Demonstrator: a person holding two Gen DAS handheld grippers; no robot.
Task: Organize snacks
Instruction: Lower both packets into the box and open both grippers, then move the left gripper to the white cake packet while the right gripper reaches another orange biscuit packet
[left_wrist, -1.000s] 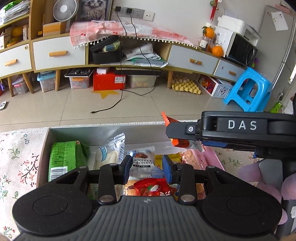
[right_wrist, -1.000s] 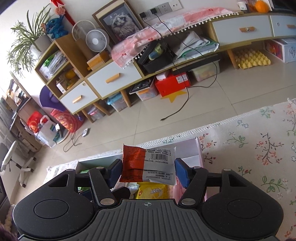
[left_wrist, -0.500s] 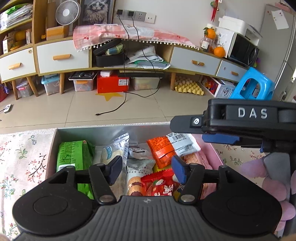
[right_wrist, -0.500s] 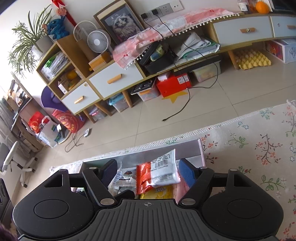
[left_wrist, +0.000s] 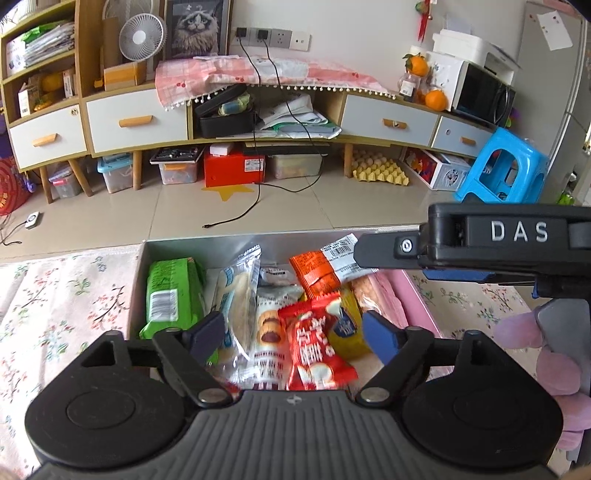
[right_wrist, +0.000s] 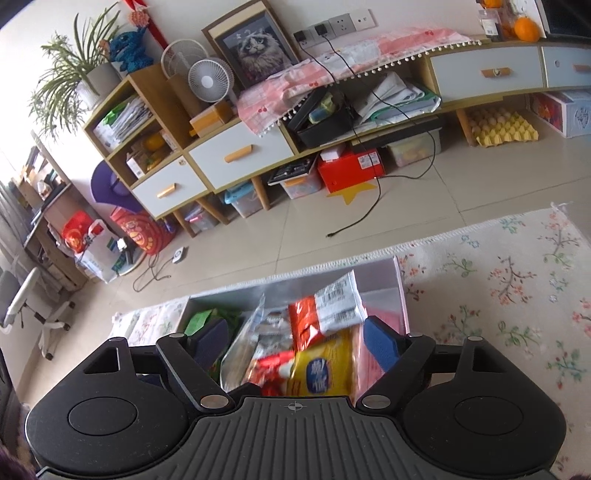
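A pink box (left_wrist: 413, 295) sits on the flowered cloth and holds several snack packets. The orange-and-white packet (left_wrist: 327, 264) lies free on top of the pile at the back; it also shows in the right wrist view (right_wrist: 328, 310). A green packet (left_wrist: 173, 291), a red packet (left_wrist: 314, 343) and a yellow packet (right_wrist: 321, 369) lie in the box too. My left gripper (left_wrist: 293, 334) is open and empty above the box's front. My right gripper (right_wrist: 293, 341) is open and empty above the box; its body (left_wrist: 498, 240) crosses the left wrist view at the right.
The flowered cloth (right_wrist: 498, 280) spreads right of the box. Beyond the table edge is tiled floor with a black cable (left_wrist: 251, 206), a long cabinet (left_wrist: 136, 122) and a blue stool (left_wrist: 502, 166). A purple plush thing (left_wrist: 524, 343) lies at the right.
My right gripper opened and let go of the orange-and-white packet, which dropped onto the pile in the box. My left gripper opened wider. Both grippers pulled back from the box.
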